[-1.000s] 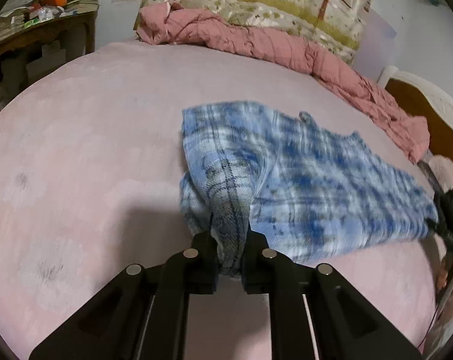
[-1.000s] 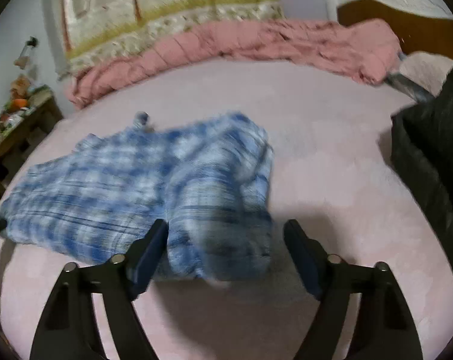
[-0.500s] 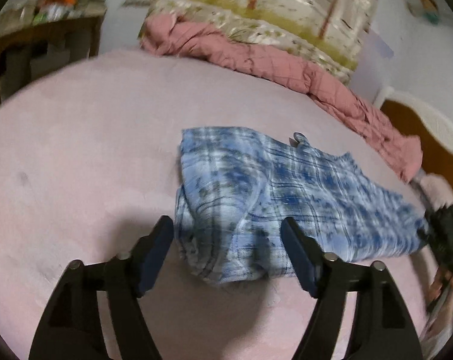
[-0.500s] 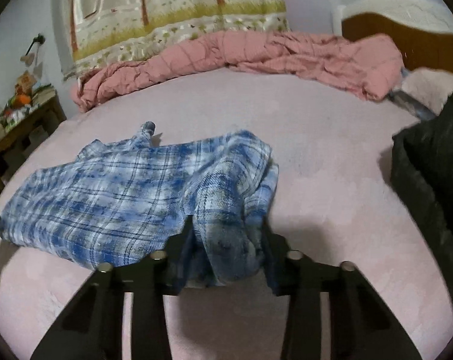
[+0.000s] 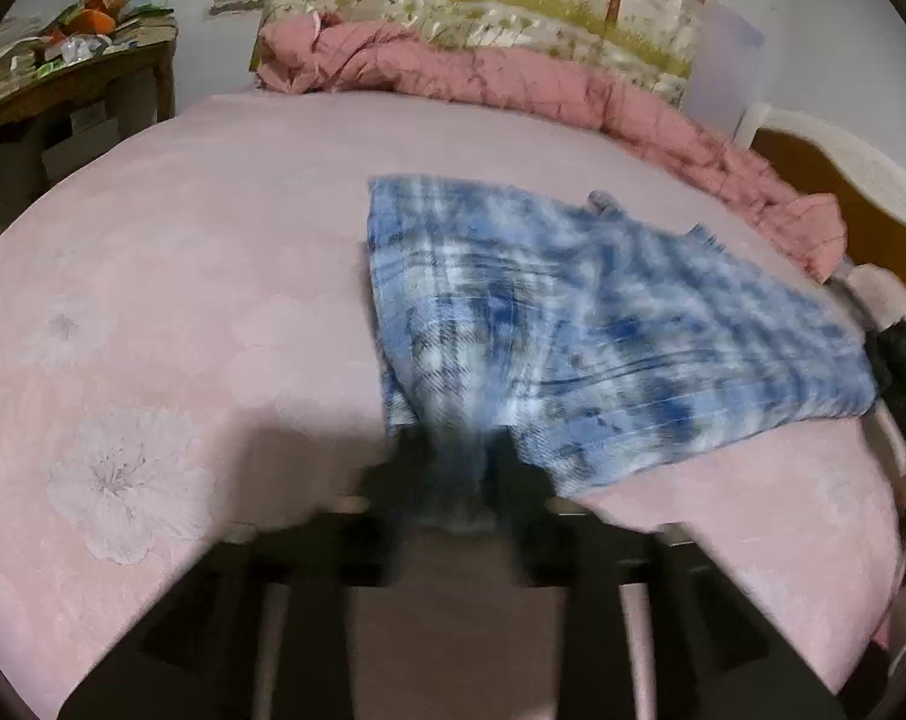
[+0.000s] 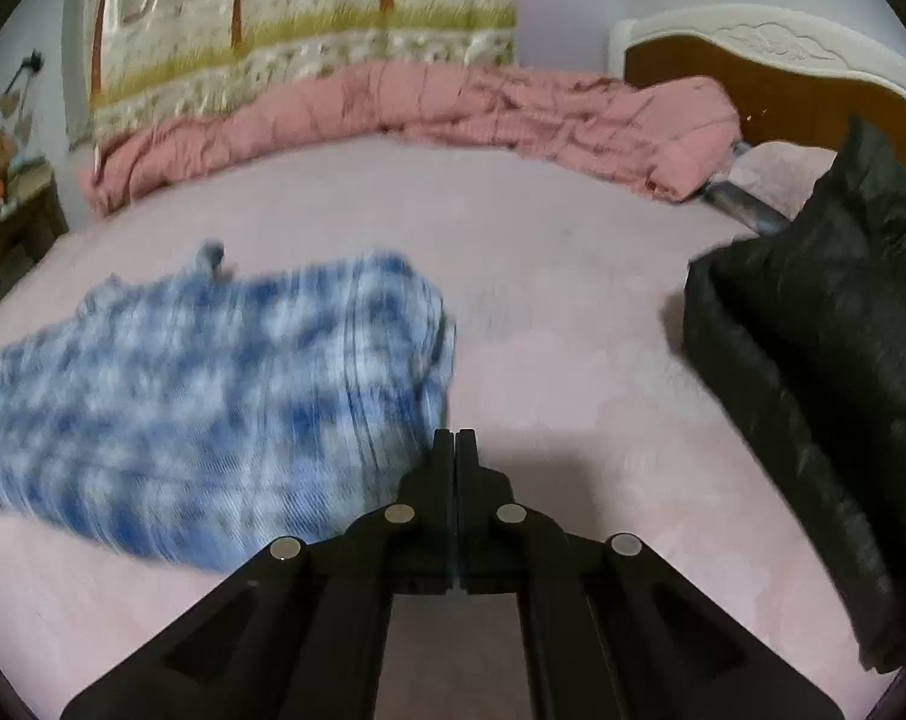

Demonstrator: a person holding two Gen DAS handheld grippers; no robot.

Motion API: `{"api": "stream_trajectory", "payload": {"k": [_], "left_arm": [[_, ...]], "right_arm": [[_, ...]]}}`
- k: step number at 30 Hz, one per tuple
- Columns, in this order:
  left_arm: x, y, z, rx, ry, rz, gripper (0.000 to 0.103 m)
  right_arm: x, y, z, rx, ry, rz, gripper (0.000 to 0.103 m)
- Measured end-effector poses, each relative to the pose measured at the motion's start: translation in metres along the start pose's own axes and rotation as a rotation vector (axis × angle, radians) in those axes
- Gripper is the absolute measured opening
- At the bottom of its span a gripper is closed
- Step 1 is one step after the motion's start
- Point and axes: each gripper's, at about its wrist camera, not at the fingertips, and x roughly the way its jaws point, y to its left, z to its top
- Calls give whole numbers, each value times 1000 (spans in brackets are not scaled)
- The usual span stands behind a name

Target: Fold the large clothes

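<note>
A blue plaid shirt (image 5: 603, 324) lies partly folded on the pink bed (image 5: 183, 240). In the blurred left wrist view my left gripper (image 5: 459, 468) is at its near left corner. Its jaws are opening, and a bunched fold of the shirt sits between the fingers with the pads against it. In the right wrist view the shirt (image 6: 213, 396) spreads to the left. My right gripper (image 6: 456, 438) is shut at the shirt's near right corner. The cloth's edge lies against the left side of its tips, and no cloth shows between them.
A crumpled pink quilt (image 6: 453, 108) runs along the far side of the bed (image 6: 573, 330), below a patterned wall hanging. A black bag (image 6: 825, 360) sits at the right by the headboard (image 6: 753, 60). A cluttered wooden side table (image 5: 63, 78) stands far left.
The right jaws went from wide open, around the shirt's corner, to fully shut. The left jaws let go of the fold, stood wide, and now stand narrow around a fold again.
</note>
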Motion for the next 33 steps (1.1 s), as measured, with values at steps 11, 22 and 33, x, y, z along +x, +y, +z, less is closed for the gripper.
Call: {"api": "stream_trajectory", "payload": {"k": [11, 22, 33], "left_arm": [[8, -8, -11, 84, 75, 184, 58], [10, -15, -2, 173, 5, 260, 11], [-46, -40, 15, 80, -202, 184, 45]], "right_arm": [[-37, 4, 1, 19, -74, 171, 19], [12, 6, -12, 112, 83, 202, 19], [-39, 30, -13, -45, -67, 147, 20]]}}
